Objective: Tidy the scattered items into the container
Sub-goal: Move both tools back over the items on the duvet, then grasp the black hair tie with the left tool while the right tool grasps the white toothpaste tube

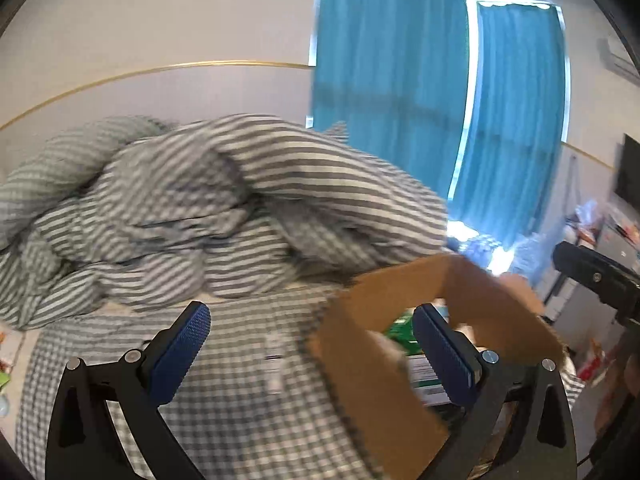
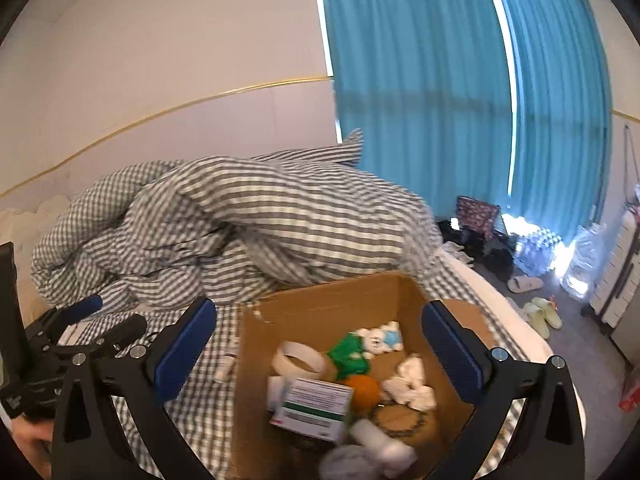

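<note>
On the checked bedsheet (image 2: 132, 412) sits the cardboard box (image 2: 332, 300), already holding the scattered items (handy between both hands). Left gripper (image 1: 310, 344) and right gripper (image 2: 316, 344) are spread wide, empty, presumably ready for more.

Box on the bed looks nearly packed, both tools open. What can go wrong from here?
1. The cardboard box sits on soft checked bedding; a nudge from the right tool, open over it, could tip it.
2. A small white item lies outside the box's left wall, easy to miss.
3. The left tool, open, straddles the box wall and could snag it.
</note>
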### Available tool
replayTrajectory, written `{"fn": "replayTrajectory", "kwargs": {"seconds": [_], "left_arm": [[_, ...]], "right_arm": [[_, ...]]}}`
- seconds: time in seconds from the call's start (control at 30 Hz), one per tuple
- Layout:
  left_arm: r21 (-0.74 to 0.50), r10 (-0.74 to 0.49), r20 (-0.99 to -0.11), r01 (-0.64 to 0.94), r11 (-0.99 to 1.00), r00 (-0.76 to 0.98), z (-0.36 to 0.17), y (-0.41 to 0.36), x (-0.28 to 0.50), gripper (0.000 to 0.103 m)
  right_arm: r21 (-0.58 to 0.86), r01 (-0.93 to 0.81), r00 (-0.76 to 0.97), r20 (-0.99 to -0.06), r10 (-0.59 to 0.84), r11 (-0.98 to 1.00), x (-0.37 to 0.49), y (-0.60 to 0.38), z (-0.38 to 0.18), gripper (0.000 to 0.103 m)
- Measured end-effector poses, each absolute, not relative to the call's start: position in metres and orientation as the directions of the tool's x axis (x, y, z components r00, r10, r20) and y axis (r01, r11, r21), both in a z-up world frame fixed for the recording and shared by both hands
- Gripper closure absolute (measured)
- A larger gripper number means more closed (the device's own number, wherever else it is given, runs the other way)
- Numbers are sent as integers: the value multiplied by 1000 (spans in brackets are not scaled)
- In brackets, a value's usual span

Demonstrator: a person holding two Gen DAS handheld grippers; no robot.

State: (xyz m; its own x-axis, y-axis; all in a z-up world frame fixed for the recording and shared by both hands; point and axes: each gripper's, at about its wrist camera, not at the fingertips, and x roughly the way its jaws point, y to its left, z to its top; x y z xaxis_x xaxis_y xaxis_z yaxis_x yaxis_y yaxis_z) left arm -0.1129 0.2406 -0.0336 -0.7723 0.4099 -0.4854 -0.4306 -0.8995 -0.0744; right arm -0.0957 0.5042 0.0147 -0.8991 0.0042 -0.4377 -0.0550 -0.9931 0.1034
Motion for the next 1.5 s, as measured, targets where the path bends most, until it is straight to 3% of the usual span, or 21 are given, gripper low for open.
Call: {"fn": "replayTrajectory", "kwargs": {"seconds": [0.37,0.63,1.1,1.5], "left_arm": [[-55,204,-482,-203,-978,-852,-34,105,-135,0],[-100,133,-510,-94,-990,-850,-44,40,-151,0],[-34,112,-602,-114,-993,-791,-112,58,-194,0],[37,44,-682,-95,-995,-730,-196,75,-279,0]], "right_arm": [[88,112,-885,-445,-140,-990,-128,401,16,0],[76,206,-853,-475,-218,-975,-153,342,3,0],[52,197,-776,-602,-188,-979,-197,319,-66,0],[12,200,-724,-672,-156,-980,-225,316,-120,0]]}}
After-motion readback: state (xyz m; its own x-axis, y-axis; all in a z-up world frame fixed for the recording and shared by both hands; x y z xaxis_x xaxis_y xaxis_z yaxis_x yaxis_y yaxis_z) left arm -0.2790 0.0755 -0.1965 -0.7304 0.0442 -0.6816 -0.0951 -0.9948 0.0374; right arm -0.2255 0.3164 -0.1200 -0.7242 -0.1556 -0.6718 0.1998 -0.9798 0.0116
